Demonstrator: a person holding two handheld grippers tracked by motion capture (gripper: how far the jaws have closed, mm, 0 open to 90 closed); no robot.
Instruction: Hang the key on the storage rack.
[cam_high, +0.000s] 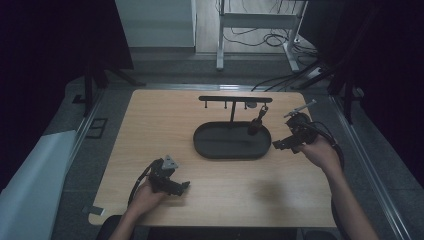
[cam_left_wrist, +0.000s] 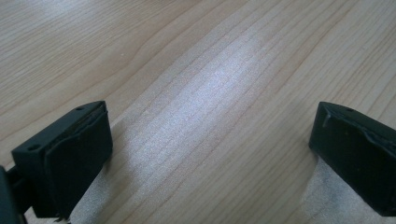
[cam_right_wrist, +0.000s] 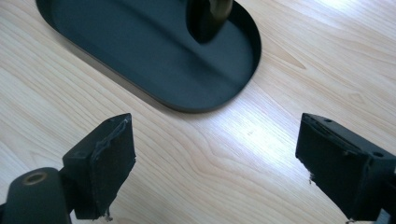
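Black tray sits mid-worktop under a hook stand, with a dark object hanging from the bar over the tray's right end. Right tongs hover just right of the tray, jaws apart and empty. Left tongs rest near the front edge, jaws apart, over bare wood.

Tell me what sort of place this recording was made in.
Probably a lab or workshop set up for recording, not a home. A bare wooden table stands on grey carpet between dark curtains, loose cables trail under a metal-framed bench behind it, and a person holds a hand-held gripper in each hand.
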